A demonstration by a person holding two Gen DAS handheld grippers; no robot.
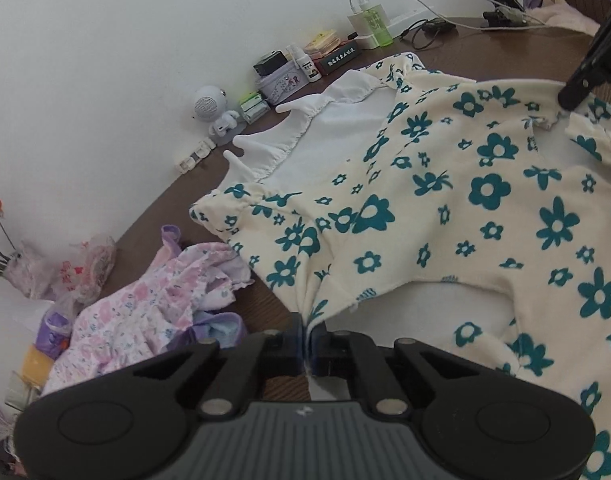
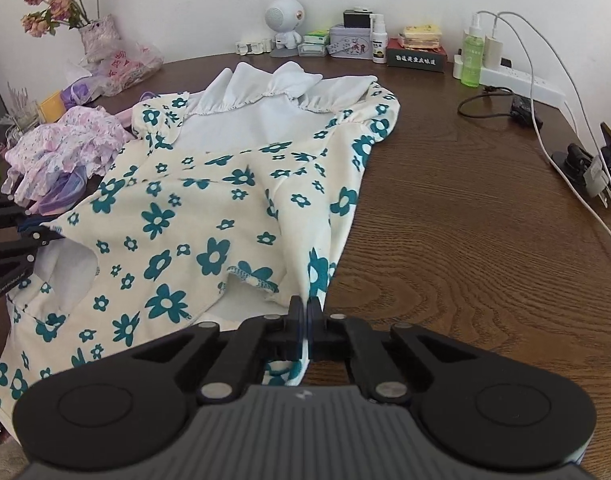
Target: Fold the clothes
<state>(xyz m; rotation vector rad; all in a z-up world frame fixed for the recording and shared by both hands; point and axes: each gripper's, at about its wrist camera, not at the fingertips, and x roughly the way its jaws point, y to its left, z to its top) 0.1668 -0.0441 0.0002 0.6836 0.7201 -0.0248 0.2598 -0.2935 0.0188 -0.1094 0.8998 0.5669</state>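
two grippers are pinching the same garment, a cream dress printed with teal flowers, which is lying spread across the middle of the brown wooden desk with its white frilled collar pointing toward the wall at the top of the right wrist view. the left gripper is sitting at the bottom centre of its own view with its jaws closed tight on a gathered edge of the dress, the cloth bunching upward from between them. the right gripper is likewise at the bottom centre of its view, jaws pressed together on the hem at the dress's right edge, with a little flowered cloth showing below them. in the left wrist view a crumpled pink and purple floral garment is lying at the lower left, just beside the dress. along the wall at the top of the right wrist view are standing a small white robot-shaped speaker, a green bottle and a white power strip, while a bunch of dried flowers is occupying the upper left corner.
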